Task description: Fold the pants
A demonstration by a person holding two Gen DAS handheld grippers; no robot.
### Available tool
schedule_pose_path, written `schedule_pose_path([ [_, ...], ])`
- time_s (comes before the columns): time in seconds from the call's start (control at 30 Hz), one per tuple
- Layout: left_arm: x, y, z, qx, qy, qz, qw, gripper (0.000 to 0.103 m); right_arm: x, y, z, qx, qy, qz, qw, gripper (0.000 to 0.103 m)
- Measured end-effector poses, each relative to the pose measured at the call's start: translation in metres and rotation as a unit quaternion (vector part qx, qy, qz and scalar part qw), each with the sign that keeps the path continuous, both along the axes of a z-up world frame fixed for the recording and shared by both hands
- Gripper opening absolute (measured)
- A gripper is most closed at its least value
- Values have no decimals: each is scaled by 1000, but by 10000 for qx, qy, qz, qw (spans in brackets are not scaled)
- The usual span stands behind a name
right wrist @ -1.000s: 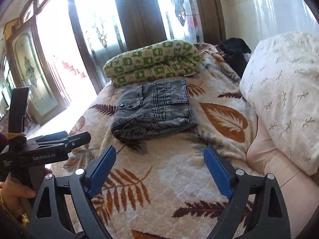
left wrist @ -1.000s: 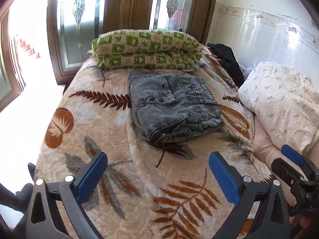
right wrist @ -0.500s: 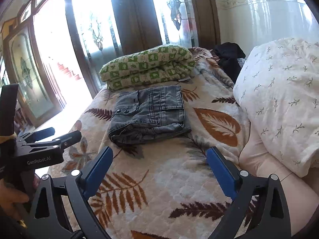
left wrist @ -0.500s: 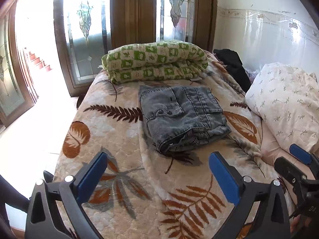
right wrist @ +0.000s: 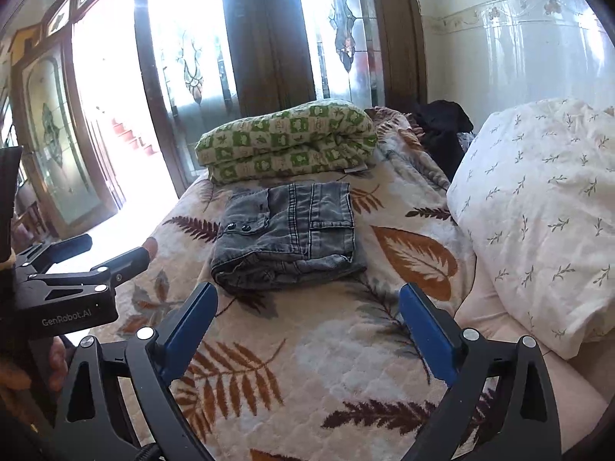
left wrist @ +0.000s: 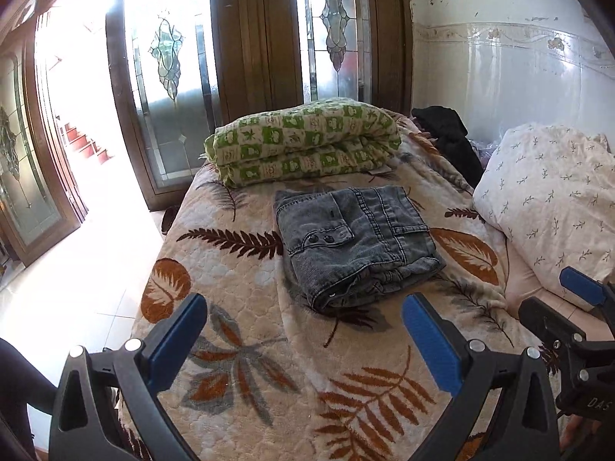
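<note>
The grey denim pants (left wrist: 355,240) lie folded into a compact rectangle on the leaf-patterned blanket (left wrist: 238,345), in the middle of the bed; they also show in the right wrist view (right wrist: 288,234). My left gripper (left wrist: 303,322) is open and empty, held back from the pants toward the near end of the bed. My right gripper (right wrist: 307,319) is open and empty, likewise short of the pants. Each gripper shows at the edge of the other's view: the right gripper (left wrist: 557,307) and the left gripper (right wrist: 88,253).
A folded green-and-white quilt (left wrist: 303,140) lies just beyond the pants. A white floral pillow (left wrist: 549,199) sits at the right, dark clothing (left wrist: 447,134) behind it by the tiled wall. Glass doors (left wrist: 165,77) and bright floor lie left of the bed.
Both grippers have drawn back and risen away from the folded pants, which now look smaller and farther off. The pants have not moved. Both grippers stay open.
</note>
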State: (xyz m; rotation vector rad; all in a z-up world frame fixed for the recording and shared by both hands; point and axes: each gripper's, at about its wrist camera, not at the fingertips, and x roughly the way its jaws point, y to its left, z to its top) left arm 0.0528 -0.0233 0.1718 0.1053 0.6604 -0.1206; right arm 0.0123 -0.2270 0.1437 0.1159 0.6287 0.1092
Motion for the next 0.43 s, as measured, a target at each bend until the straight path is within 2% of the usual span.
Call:
schedule_pose_path([
  [0.43,-1,-1,10,-29,-11,-34,10000,103,3,4,16,-149,21,72,9999,96],
])
